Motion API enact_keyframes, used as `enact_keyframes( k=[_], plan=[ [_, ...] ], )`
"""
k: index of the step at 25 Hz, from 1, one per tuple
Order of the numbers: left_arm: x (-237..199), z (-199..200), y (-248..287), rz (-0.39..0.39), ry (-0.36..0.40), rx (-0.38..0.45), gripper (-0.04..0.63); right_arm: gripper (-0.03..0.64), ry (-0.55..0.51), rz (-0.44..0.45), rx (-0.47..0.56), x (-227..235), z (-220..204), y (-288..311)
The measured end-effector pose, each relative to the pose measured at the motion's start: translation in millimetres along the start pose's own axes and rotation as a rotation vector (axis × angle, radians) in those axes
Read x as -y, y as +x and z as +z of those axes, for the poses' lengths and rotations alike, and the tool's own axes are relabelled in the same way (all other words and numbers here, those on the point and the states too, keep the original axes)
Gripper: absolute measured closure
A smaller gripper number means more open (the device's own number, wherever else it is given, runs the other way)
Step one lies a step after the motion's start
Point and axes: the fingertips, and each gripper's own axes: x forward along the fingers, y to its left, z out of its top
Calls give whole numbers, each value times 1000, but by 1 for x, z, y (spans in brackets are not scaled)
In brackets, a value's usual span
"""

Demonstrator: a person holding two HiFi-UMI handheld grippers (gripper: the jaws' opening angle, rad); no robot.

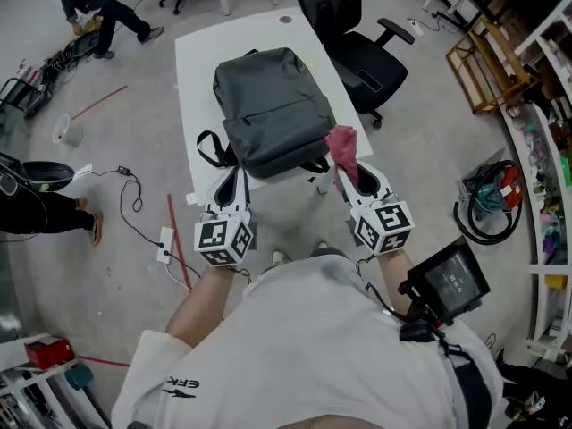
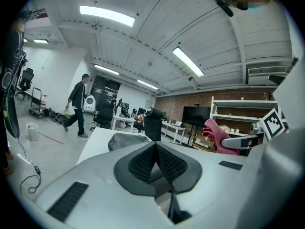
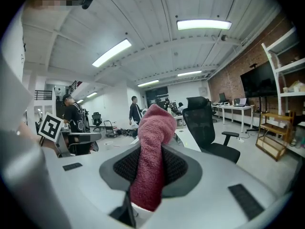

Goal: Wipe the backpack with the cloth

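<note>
A dark grey backpack [image 1: 273,107] lies flat on the white table [image 1: 201,56], its straps hanging over the near edge. My right gripper [image 1: 341,170] is shut on a pink-red cloth [image 1: 343,146], held just off the backpack's near right corner; in the right gripper view the cloth [image 3: 150,159] stands up between the pads. My left gripper [image 1: 234,179] is at the near left corner of the backpack, shut with nothing between its pads [image 2: 143,163]. The backpack [image 2: 127,140] shows low beyond them in the left gripper view.
A black office chair [image 1: 353,38] stands right of the table. A power strip and cables [image 1: 165,239] lie on the floor at the left. A wooden rack [image 1: 483,65] and shelves stand at the right. A person [image 1: 98,3] walks at the far left.
</note>
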Motion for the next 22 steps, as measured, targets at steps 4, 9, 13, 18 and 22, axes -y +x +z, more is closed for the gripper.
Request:
enact_keyframes(
  k=[4,9,13,18,22],
  plan=[
    [12,-1,-1,6,-10,6,592,509,-13,6,9,4,-1,-12],
    [36,-1,6,8,-8,10,592,509,-9,16,19,19,3,-24],
    [49,-4,11,8,-8,9,592,509,-1,18,26,29,4,-32],
    [59,-5,14,3,-5,2,592,509,1,24,24,33,4,-36],
    [63,-5,14,-5,1,-3,592,509,-1,37,20,30,4,-37]
  ],
)
